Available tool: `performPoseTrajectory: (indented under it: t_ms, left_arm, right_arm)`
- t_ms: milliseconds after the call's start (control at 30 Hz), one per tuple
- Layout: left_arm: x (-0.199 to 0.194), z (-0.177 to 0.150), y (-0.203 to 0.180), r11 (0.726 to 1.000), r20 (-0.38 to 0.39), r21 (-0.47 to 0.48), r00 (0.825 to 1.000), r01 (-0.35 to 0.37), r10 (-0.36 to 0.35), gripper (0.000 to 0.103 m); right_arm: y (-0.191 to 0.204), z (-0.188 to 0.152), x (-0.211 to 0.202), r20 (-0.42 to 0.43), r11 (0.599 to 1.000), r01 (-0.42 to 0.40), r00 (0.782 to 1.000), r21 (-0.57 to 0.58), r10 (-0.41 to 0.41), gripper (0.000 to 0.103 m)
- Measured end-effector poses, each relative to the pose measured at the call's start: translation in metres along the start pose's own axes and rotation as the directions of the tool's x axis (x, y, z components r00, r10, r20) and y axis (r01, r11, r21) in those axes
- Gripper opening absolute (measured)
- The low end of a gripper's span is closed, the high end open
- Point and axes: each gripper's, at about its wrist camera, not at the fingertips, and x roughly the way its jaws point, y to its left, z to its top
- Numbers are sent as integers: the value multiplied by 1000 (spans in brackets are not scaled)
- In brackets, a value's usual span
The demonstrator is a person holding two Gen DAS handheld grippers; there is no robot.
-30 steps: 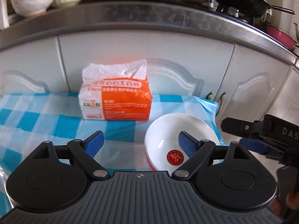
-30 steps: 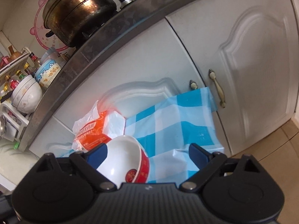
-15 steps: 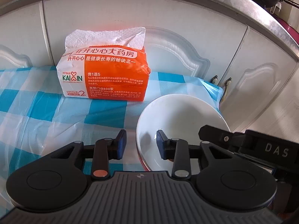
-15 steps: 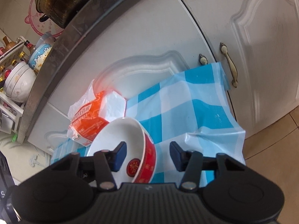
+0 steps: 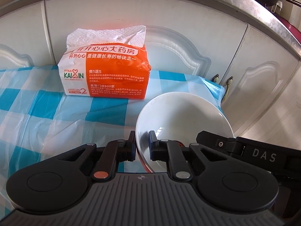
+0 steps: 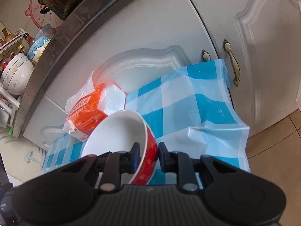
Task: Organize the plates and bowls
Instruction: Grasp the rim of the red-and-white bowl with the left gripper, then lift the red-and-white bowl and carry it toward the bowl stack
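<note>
Bowl (image 5: 183, 120), white inside and red outside, on the blue-checked cloth (image 5: 47, 116) near its corner, mouth upward and tipped slightly; being round, it has no long axis. Left gripper (image 5: 142, 138) and right gripper (image 6: 149, 148), jaws just closed, each clamp the rim on opposite sides, one finger inside, one outside. Tissue pack (image 5: 107, 71) lies behind the bowl, against the cabinet door (image 5: 169, 43)

Left gripper (image 5: 142, 145): black ribbed housing, two round discs, blue-padded black fingers, orange and silver pivot pins. Right gripper (image 6: 149, 155): same build; side arm lettered "DAS", one screw.
</note>
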Motion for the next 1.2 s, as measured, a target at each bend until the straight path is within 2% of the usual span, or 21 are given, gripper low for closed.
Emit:
performPoseTrajectory:
  t_ms: [233,667,933,1200]
  left_arm:
    - [-12,-6,2,1000,5,-11,1000,-16,16,10]
    - [-59,-30,20,995,12,-69,997,-72,73,10]
    - [-96,-46,42,988,13,-136,997,-72,74,10]
    - [-140,-57,69,987,24,-143,996,-76,81,10]
  right_arm:
    - [5,-9,-4,-21,1000,-1,1000,-2,1,20]
    - [25,-31,-28,-74,997,-71,995,-29,69,18]
    - [50,-50,-51,-97,993,-98,991,-64,92,18]
    - [90,-73,-72,-111,987,-119,988,-111,107,19]
